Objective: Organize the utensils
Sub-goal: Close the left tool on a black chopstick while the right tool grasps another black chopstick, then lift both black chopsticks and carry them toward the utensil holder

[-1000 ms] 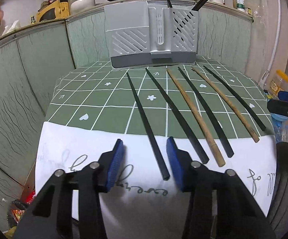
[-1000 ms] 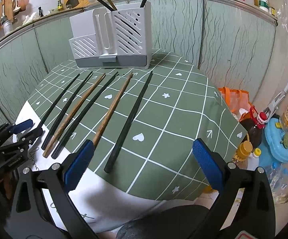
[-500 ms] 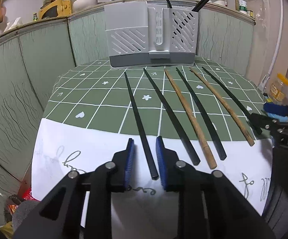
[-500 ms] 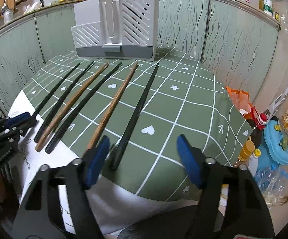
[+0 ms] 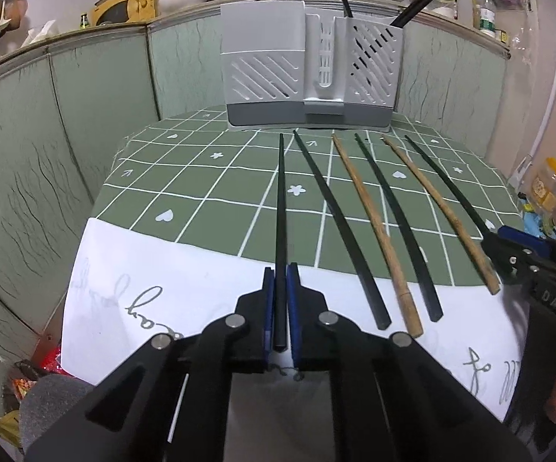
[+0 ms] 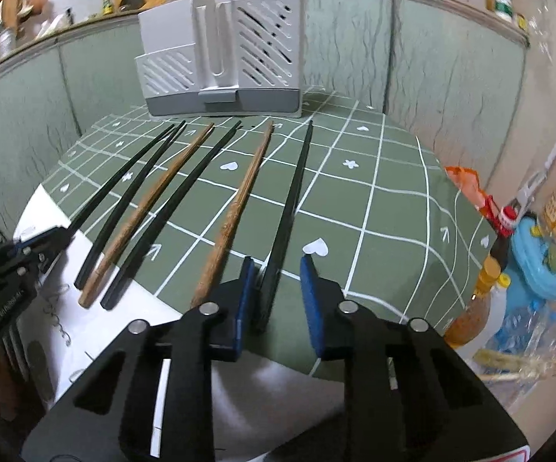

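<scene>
Several chopsticks, black and wooden, lie side by side on the green checked tablecloth. My left gripper is shut on the near end of the leftmost black chopstick. My right gripper straddles the near end of the rightmost black chopstick. Its jaws are closing, and a gap still shows at the right pad. Wooden chopsticks lie between the two. The grey slotted utensil holder stands at the far edge with chopsticks in its right compartment.
A white sheet with writing covers the table's near edge. Green panel walls close in on the left and behind. Right of the table, lower down, stand bottles and a blue container and an orange bag. Each gripper shows at the edge of the other's view.
The left jaws have closed onto the leftmost black chopstick. The right gripper has come down and forward over the rightmost black chopstick, its jaws narrowing from wide apart.
</scene>
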Demonstrator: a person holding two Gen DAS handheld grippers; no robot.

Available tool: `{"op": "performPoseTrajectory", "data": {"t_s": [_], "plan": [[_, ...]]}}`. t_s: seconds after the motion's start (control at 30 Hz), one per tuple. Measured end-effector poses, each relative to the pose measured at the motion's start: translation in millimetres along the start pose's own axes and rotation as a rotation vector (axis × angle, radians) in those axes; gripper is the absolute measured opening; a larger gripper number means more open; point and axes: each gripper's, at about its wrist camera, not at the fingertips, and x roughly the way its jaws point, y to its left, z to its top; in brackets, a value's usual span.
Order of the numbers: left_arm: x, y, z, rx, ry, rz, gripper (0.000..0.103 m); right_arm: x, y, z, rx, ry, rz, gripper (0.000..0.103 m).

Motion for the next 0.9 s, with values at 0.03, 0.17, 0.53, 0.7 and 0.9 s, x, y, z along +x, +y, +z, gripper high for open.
{"op": "performPoseTrajectory", "data": {"t_s": [0.03,0.17,0.53,0.7,0.9], "plan": [[1,0,1,-0.001,0.003,0.01,0.008,0,0,0,0.013,0.002,-0.004,0.02],[2,-3,2,0.013,0.015,0.038,0.008,0,2,1,0.045,0.01,-0.004,0.009],[4,1,4,-0.016,0.021,0.018,0.008,-1,-6,1,0.088,0.014,0.016,0.006],[3,7,5,-0.039,0.028,-0.003,0.008,-5,-11,2,0.087,0.014,0.011,0.006],[-1,14,7,-0.053,0.027,-0.028,0.008,-14,-14,6,0.069,0.011,0.013,0.006]]}}
